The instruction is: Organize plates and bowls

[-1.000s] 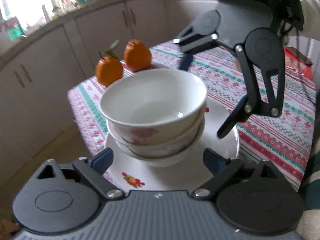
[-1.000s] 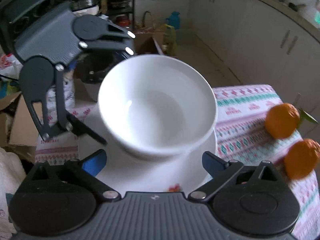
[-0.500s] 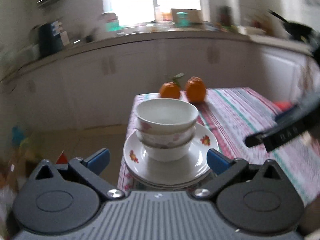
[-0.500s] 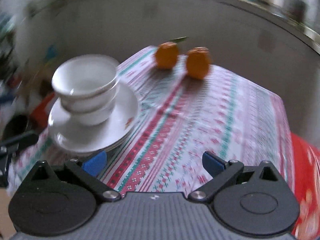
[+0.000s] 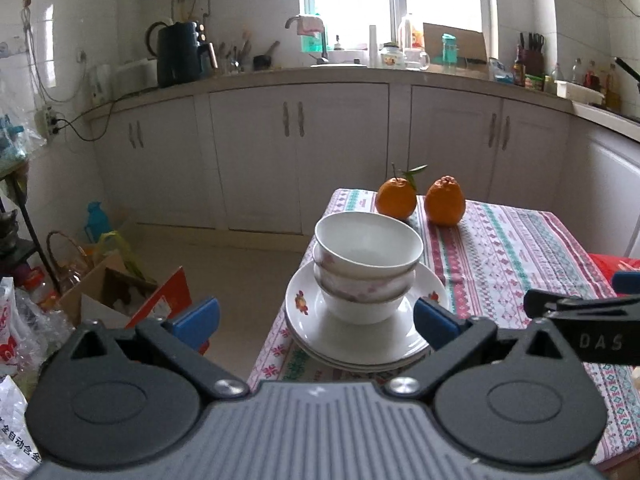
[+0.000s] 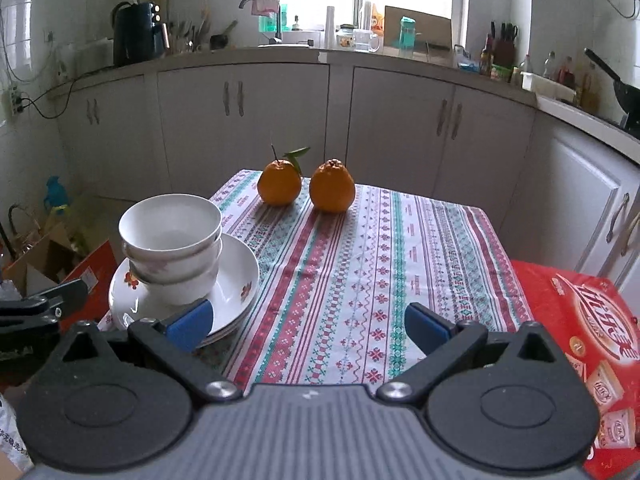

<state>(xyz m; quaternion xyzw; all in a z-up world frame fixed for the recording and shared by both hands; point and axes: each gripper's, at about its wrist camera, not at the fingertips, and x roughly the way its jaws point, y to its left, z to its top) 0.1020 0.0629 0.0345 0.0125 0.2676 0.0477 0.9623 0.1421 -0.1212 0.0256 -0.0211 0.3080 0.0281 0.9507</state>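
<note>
Both tongs (image 5: pixel 316 318) (image 6: pixel 308 322) back from bowls (image 5: pixel 367 266)

Both wrist views face the counter, sharing bowls (image 5: pixel 368 264) (image 6: pixel 172 244)

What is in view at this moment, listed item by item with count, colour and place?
Bowls: three, white with faint pink flowers, nested on the plates.
Plates: a stack, exact count unclear, white with red flowers, at the near left corner of the table.
Oranges: two, side by side at the far end of the table, one with a leaf.
Tablecloth: one, white with red and green stripes, covering the table.
Red box: one, right of the table.
Cardboard box: one, brown, on the floor at left.
Kettle: one, dark, on the counter.
Left gripper: open, empty.
Right gripper: open, empty.
</note>
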